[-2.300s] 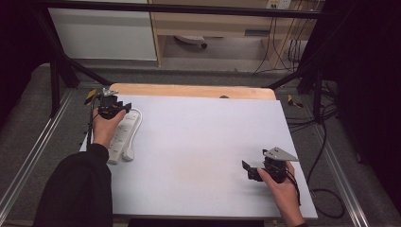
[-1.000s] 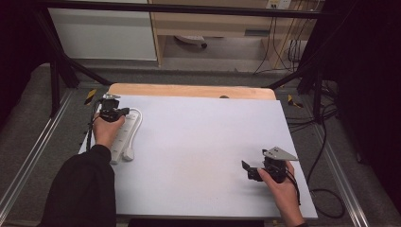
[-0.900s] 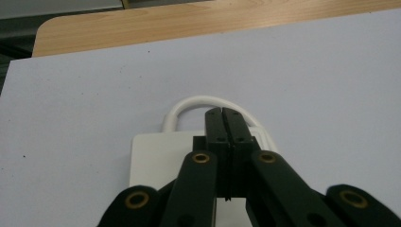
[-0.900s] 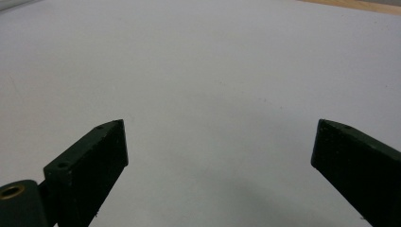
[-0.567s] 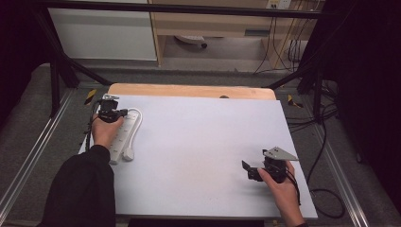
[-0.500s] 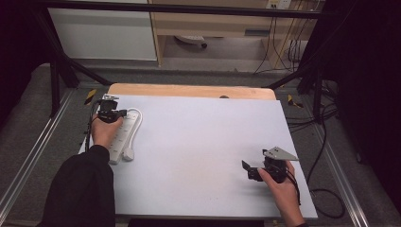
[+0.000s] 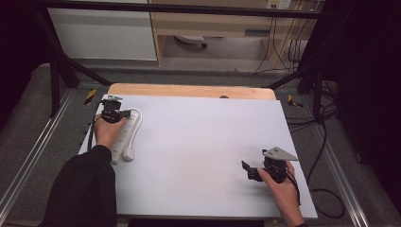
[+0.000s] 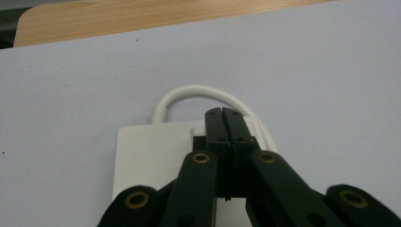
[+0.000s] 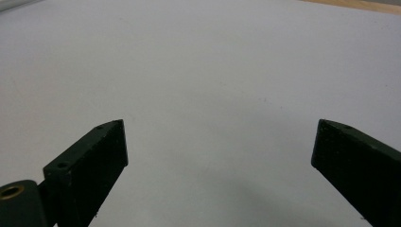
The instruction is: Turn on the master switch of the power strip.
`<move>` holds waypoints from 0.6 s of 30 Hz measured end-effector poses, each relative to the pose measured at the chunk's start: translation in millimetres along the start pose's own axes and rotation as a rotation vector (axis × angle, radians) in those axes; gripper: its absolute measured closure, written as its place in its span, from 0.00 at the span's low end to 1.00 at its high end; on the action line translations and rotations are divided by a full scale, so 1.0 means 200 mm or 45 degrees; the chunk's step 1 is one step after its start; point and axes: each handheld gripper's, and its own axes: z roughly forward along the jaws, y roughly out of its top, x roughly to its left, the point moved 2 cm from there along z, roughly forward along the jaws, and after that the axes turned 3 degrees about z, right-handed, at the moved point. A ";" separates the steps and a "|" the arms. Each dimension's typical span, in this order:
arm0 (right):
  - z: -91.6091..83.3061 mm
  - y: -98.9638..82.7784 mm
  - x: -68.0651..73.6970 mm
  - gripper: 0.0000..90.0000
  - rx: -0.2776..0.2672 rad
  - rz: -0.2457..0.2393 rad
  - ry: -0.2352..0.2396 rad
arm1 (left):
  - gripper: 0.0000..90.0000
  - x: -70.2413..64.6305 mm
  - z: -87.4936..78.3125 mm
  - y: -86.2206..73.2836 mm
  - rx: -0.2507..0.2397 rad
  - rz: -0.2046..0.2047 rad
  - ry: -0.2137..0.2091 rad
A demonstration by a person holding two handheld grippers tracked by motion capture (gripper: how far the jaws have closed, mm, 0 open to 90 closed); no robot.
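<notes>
In the high view, the left gripper (image 7: 113,113) sits over the far end of a white power strip (image 7: 124,137) that lies along the left edge of the white table (image 7: 203,142), its cord (image 7: 137,116) looping at the far end; the right gripper (image 7: 257,171) rests near the front right corner, well apart from the strip, with bare table around it.

In the left gripper view, the left gripper (image 8: 222,124) has its jaws pressed flat together, nothing visible between them, tips low over the power strip (image 8: 151,161) just short of where the cord (image 8: 198,92) bends out; whether the tips touch the casing cannot be told. The likely trouble is here: closed tips pushing on a light strip could skate it sideways toward the table edge, or snag the cord loop and drag the whole thing round.

In the right gripper view, the right gripper (image 9: 220,151) stands wide open, holding nothing, above plain table (image 9: 213,71); being so far off, it probably cannot steady the strip if it slides.
</notes>
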 end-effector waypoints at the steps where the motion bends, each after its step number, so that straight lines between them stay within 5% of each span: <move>1: 0.00 0.00 0.00 0.05 -0.002 -0.001 0.000 | 1.00 0.00 0.00 0.00 0.001 0.001 -0.001; 18: 0.00 0.00 0.00 0.05 0.000 -0.002 0.001 | 1.00 -0.01 0.02 0.00 0.000 0.011 0.009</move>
